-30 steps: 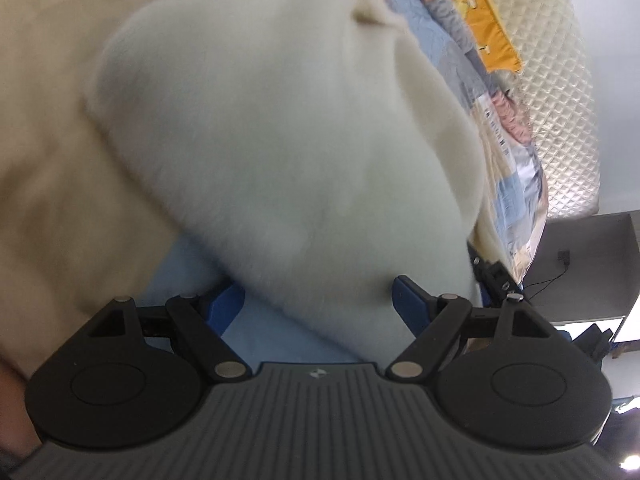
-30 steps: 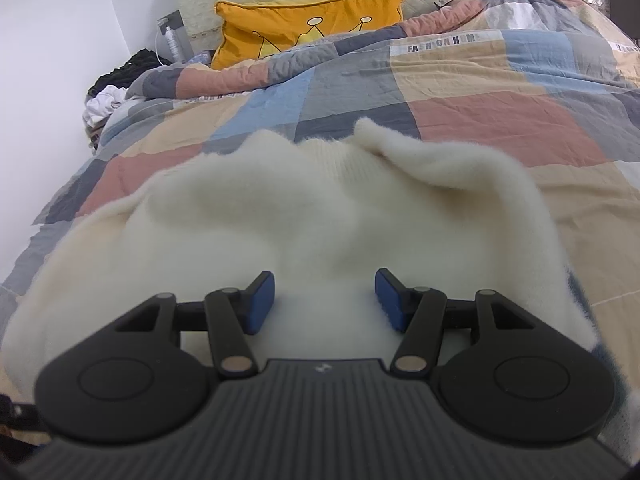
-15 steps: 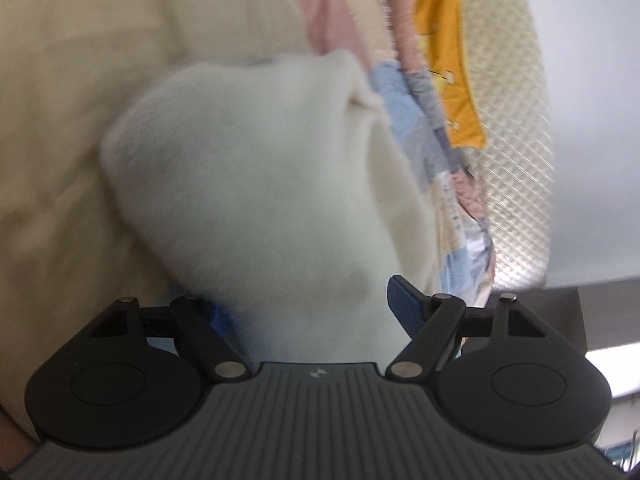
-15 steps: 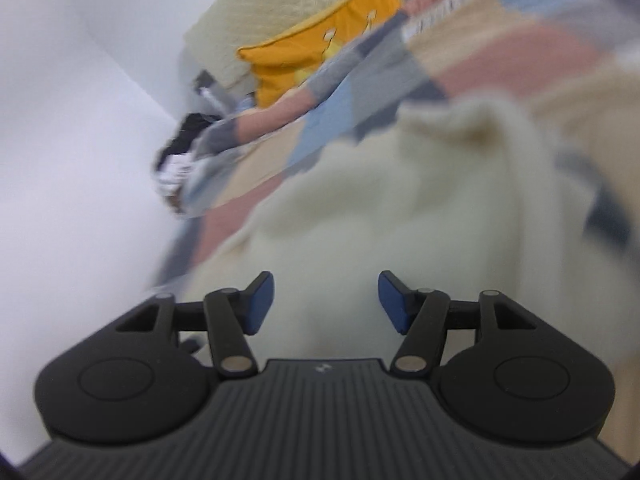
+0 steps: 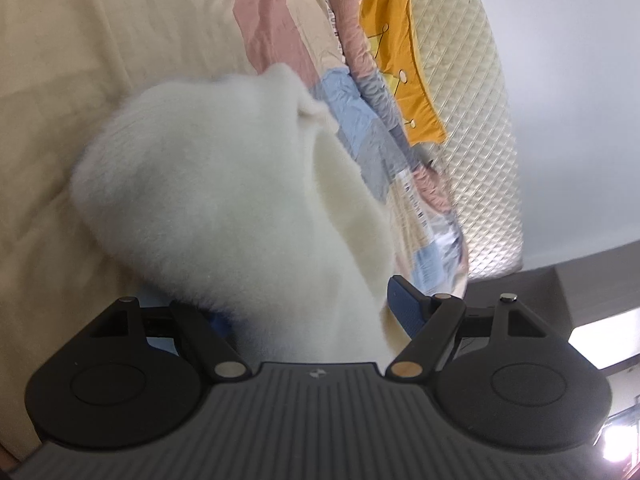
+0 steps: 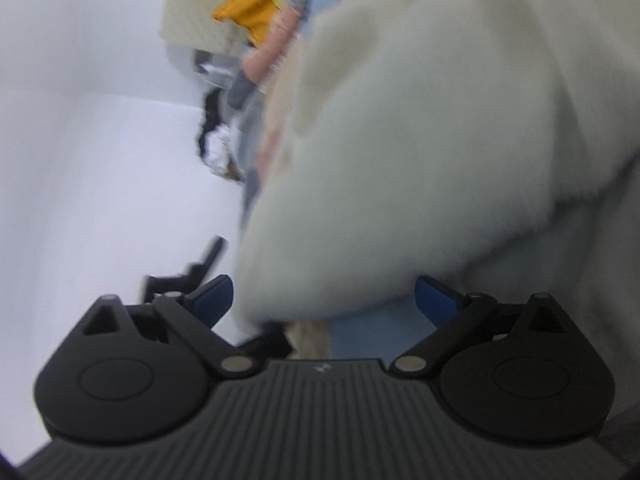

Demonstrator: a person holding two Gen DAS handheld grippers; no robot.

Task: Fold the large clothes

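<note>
The patchwork quilt (image 5: 280,20) covers the bed; the fluffy white sweater (image 5: 240,208) lies bunched at twelve o'clock of both grippers. Left gripper (image 5: 308,316) and right gripper (image 6: 324,300) stand spread apart, gripping nothing. Seemingly between folds; next, pinch an edge.

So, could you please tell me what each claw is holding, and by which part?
Neither visibly grips anything: the fluffy white garment bulges between the wide-open fingers of the left claw and right claw.
</note>
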